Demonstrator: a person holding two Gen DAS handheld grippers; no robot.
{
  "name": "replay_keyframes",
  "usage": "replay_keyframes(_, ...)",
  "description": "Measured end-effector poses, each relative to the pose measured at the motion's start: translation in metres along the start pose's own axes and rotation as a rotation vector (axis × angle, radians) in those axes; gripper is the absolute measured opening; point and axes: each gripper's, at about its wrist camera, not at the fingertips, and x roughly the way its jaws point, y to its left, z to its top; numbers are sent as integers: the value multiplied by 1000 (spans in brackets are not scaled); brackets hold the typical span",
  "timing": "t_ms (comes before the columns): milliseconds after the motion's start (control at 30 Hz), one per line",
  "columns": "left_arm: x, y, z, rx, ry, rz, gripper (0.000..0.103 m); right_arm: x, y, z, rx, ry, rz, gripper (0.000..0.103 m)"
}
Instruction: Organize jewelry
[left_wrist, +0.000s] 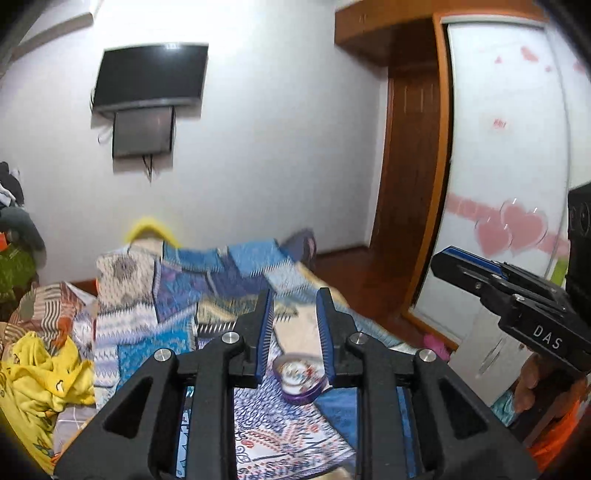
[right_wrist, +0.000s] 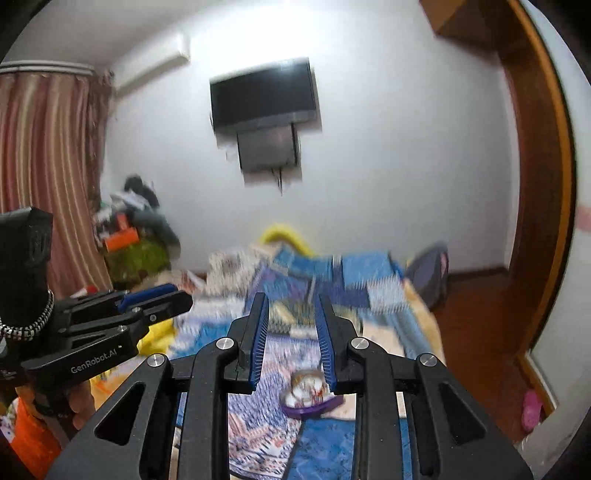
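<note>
A purple-rimmed jewelry box (left_wrist: 301, 382) with small coloured pieces inside lies on the patterned blue bedspread (left_wrist: 207, 288). It also shows in the right wrist view (right_wrist: 308, 397). My left gripper (left_wrist: 296, 301) is open and empty, held above and short of the box. My right gripper (right_wrist: 290, 301) is open and empty, also above the box. The right gripper shows at the right edge of the left wrist view (left_wrist: 443, 258). The left gripper shows at the left of the right wrist view (right_wrist: 177, 293). Both views are motion-blurred.
A yellow garment (left_wrist: 40, 376) lies at the left of the bed. A wall TV (left_wrist: 149, 79) hangs ahead. A wooden door frame (left_wrist: 410, 177) and a wardrobe door with pink hearts (left_wrist: 513, 225) stand right. Clutter (right_wrist: 136, 229) and striped curtains (right_wrist: 48, 166) are left.
</note>
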Motion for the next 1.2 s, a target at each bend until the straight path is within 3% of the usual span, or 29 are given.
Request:
replay_keyframes(67,-26,-4,5,-7,-68,2,24,-22,6,6,-2,-75,-13,23)
replay_keyframes(133,-48,-9,8,-4,-125,21,34,-41,13,11,-3,-136,-19,23)
replay_keyframes(267,-73,-17,5,19,-207,99,64,-60,24,10,-10,-196,-49,26)
replay_keyframes(333,-79,-18,2,16,-216,119,73,-63,29,7,-12,-202,-72,52)
replay_keyframes(400,-82,-18,-1,7,-221,142,85,-62,32,1,-18,-216,-113,68)
replay_keyframes(467,-84,-18,-5,1,-229,165,92,-63,36,-3,-26,-219,-148,76)
replay_keyframes(633,-89,-24,-13,11,-222,189,94,-70,39,-9,-32,-194,-187,87)
replay_keyframes(1200,-92,-28,-20,0,-200,166,97,-81,34,-20,-5,-146,-186,88)
